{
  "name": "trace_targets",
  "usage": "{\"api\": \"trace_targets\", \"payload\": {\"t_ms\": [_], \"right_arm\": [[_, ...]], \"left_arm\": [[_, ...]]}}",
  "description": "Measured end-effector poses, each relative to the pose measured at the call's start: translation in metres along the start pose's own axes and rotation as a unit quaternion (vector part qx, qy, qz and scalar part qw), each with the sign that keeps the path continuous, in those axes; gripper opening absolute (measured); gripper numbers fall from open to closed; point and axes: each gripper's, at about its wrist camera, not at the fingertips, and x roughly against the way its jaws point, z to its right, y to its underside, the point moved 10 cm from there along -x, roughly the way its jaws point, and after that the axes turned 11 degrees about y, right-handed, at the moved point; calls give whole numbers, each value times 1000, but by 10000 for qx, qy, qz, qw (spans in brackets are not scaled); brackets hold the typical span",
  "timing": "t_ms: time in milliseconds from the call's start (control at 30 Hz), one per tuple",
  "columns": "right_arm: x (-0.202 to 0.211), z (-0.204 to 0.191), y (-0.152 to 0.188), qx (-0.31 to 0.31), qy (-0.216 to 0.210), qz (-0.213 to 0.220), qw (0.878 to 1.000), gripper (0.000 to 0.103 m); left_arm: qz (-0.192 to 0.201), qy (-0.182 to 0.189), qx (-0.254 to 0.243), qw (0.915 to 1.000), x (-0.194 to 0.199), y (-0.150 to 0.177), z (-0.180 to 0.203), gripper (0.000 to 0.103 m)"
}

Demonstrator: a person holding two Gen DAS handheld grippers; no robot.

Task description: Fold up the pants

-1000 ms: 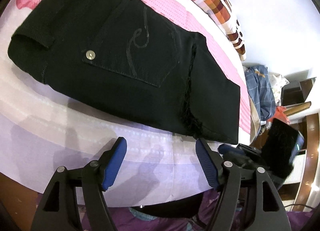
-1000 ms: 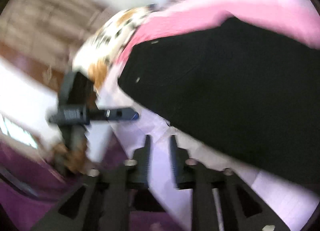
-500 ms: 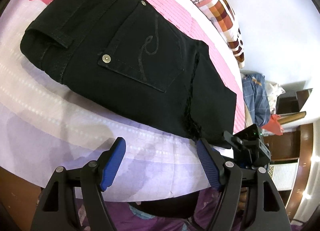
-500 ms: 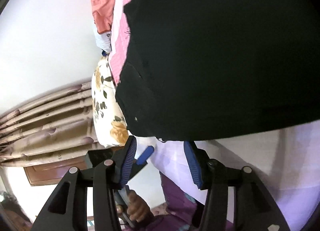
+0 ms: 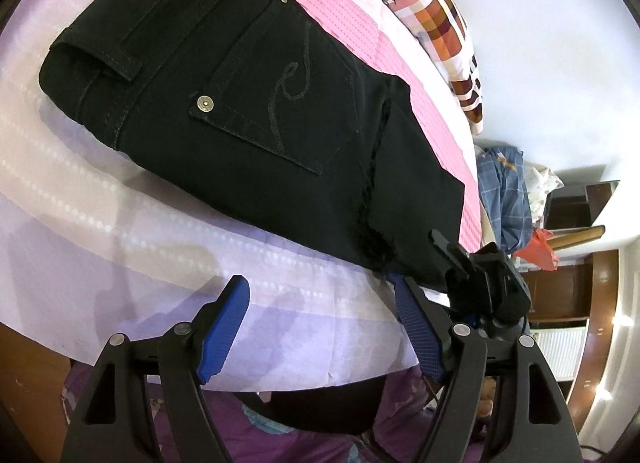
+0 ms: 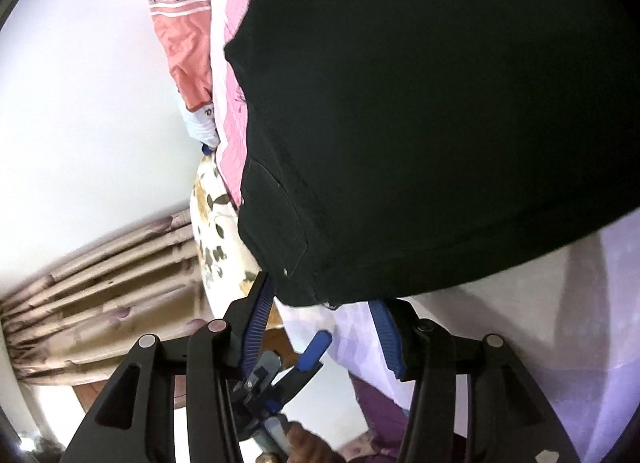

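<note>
Black pants (image 5: 248, 111) lie folded on the bed, back pocket up, waistband at the left. My left gripper (image 5: 320, 311) hovers open just short of their near edge, over the lavender sheet, with nothing between its blue pads (image 5: 224, 323). In the left wrist view my right gripper (image 5: 480, 283) sits at the pants' near right corner. In the right wrist view the black pants (image 6: 420, 123) fill the upper right, and the right gripper (image 6: 322, 305) has its jaws closing with the pants' corner between them. I cannot see the pads pressing on the cloth.
The bed sheet (image 5: 120, 231) is lavender in front and pink behind. A checked pillow (image 5: 440, 15) lies at the back, a floral pillow (image 6: 216, 223) beside the bed. Blue clothes (image 5: 504, 191) and wooden furniture stand right. The left gripper (image 6: 280, 367) and a hand (image 6: 304, 443) show below.
The right gripper has swung in and come up to the pants' near corner, and its jaws now stand around that corner. The left gripper has hardly moved and stays open.
</note>
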Motion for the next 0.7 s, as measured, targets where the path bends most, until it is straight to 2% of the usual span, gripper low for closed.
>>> {"api": "trace_targets", "payload": {"t_ms": [33,67,100,267,367,433,500,700], "right_arm": [[0,0,-1,-2,38,53,10000,36],[1,2,-3,-61,88,136,9998,22],[1,4,-4,-92,126,155,9998,17],[-11,10,-5,-431,19,25,9991,17],[-9,13,-7,-647,-118,58,9978,21],[-6,11,-2,-638,-73,35,9979,28],[-1,15,5,-767,-20,-18,9971,55],[11,13,-4,-791,-42,226,9966,55]], "left_arm": [[13,9,8,10000,1,0,0,76],[20,15,12,10000,1,0,0,76],[27,20,17,10000,1,0,1,76],[7,30,105,9999,1,2,-3,76],[-24,31,132,9999,0,3,-3,76],[-27,27,131,9999,0,3,-2,76],[-5,27,132,9999,2,3,-1,76],[30,32,182,9998,2,1,-3,77]]}}
